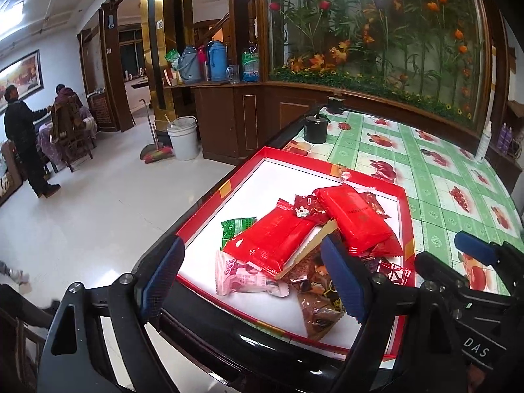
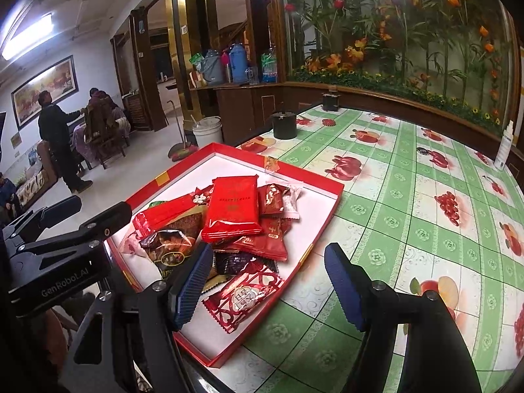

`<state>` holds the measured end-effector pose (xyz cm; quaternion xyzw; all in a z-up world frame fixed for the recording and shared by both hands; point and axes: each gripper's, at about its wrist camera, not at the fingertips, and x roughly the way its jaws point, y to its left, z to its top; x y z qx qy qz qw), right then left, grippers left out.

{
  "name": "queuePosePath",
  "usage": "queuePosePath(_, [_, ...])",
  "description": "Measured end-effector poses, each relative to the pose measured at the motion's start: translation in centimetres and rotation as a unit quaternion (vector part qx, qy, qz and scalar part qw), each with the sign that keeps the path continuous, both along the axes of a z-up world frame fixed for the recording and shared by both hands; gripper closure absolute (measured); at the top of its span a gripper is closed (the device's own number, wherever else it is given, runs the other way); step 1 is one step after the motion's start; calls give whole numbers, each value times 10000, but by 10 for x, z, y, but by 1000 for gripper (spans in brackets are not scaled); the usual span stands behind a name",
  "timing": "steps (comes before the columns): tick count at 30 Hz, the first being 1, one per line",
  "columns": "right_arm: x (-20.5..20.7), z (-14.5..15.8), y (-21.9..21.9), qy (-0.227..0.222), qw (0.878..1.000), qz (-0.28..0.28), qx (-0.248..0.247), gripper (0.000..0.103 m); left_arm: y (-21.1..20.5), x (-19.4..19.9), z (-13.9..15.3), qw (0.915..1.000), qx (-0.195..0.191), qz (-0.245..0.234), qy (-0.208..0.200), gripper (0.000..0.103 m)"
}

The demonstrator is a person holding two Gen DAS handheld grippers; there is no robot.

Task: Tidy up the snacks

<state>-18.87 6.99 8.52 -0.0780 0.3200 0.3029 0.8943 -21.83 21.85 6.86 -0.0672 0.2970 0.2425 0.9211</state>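
We judge sorting not yet begun: both hand-held grippers, left [image 1: 252, 278] and right [image 2: 267, 286], hover wide open and empty over the heaped foil snack packets [image 2: 229, 222] in the shallow red cardboard tray [image 2: 330, 209] at the worktop's [image 2: 409, 229] near-left edge; next, close on one top packet.

Black pot [image 1: 315, 128], white bucket [image 1: 183, 137]

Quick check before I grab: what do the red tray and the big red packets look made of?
Red tray: likely cardboard, thin folded walls, white matte lining, taped corners. Big red packets: glossy plastic film, judging by glare streaks and crimped end seams.
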Motion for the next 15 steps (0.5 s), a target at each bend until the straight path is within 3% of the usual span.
queuePosePath(11, [-4,-6,23,63,9997,222,-114,31,16,-9,-1,9997,-187,-32,-139,17])
queuePosePath(15, [-8,-8,29,83,9994,326,-107,31,18,-7,1,9997,179,-1,169,17])
